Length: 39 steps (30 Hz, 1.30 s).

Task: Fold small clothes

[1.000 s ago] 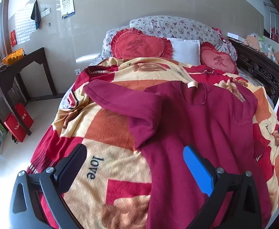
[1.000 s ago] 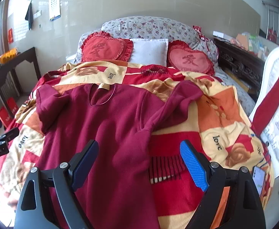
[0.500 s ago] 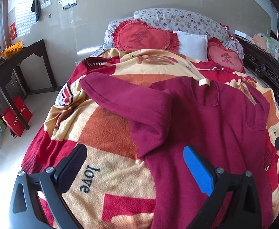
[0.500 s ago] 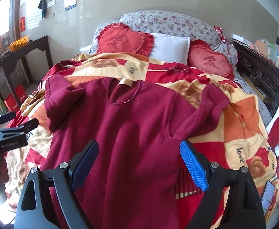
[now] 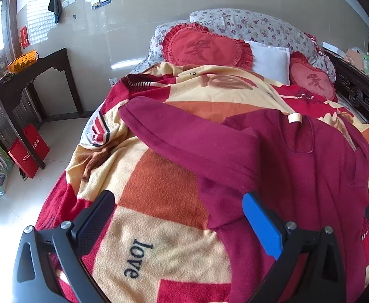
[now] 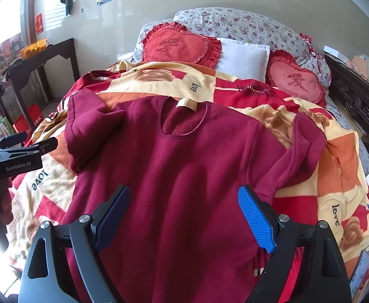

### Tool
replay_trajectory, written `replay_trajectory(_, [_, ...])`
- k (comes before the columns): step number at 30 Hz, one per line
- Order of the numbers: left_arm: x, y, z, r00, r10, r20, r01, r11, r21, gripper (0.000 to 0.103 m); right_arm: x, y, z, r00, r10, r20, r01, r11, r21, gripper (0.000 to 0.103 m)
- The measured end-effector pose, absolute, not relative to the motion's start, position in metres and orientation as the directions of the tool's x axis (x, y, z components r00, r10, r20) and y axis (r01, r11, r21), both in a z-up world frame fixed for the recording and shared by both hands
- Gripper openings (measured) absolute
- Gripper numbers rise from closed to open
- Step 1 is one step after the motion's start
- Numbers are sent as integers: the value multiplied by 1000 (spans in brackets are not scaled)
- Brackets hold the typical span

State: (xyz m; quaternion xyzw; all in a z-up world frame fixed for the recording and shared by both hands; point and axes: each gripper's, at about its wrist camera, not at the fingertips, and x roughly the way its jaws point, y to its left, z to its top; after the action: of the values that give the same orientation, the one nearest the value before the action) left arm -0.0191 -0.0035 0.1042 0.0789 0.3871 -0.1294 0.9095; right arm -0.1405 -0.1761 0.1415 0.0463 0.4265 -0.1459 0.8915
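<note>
A dark red long-sleeved fleece top (image 6: 184, 171) lies spread face up on the bed, collar toward the pillows, both sleeves bent. It also shows in the left wrist view (image 5: 298, 166). My left gripper (image 5: 177, 217) is open and empty, low over the blanket beside the top's left sleeve (image 5: 184, 136). My right gripper (image 6: 184, 212) is open and empty above the top's lower body, near the right sleeve (image 6: 303, 151). The left gripper also shows in the right wrist view (image 6: 20, 154) at the left edge.
A red, orange and cream blanket (image 5: 159, 227) covers the bed. Heart cushions (image 6: 179, 45) and pillows (image 6: 242, 58) lie at the head. A dark side table (image 5: 32, 80) stands left, a carved wooden frame (image 6: 361, 106) right. A phone (image 6: 360, 275) lies at the blanket's right corner.
Both grippers have moved forward and lower toward the top. The right view has swung left, so the top sits more central. Both stay open.
</note>
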Motion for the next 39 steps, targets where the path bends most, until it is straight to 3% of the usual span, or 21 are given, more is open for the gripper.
replay_trajectory(13, [-2,1,95,648,-169,-743,285,958,31,103,-128,-178,129,580,-194,-791,299,954,-15,70])
replay_trajectory(19, [34,30,97,595,-260,-761,262,957,-122,103,-125,-178,124,578,-181,-796,290,957,-7,70])
replay_trajectory(26, [110,59,92,565,-255,-785,148,967,-208,100,-124,-177,119,577,-137,-805,283,958,39,71])
replay_trajectory(32, [159,53,74,553,-223,-803,98,974,-202,84,-123,-174,114,558,-123,-821,270,962,39,70])
replay_trajectory(35, [175,45,61,516,-282,-809,109,958,-264,72,-123,-174,113,549,-124,-827,266,963,33,70])
replay_trajectory(36, [178,43,57,503,-294,-813,106,954,-280,61,-123,-175,113,547,-124,-828,267,963,33,71])
replay_trajectory(37, [182,41,51,480,-314,-819,102,948,-303,43,-123,-175,112,546,-123,-829,267,963,33,70])
replay_trajectory(39, [187,41,43,449,-343,-825,90,936,-340,28,-122,-176,111,540,-119,-833,268,963,36,70])
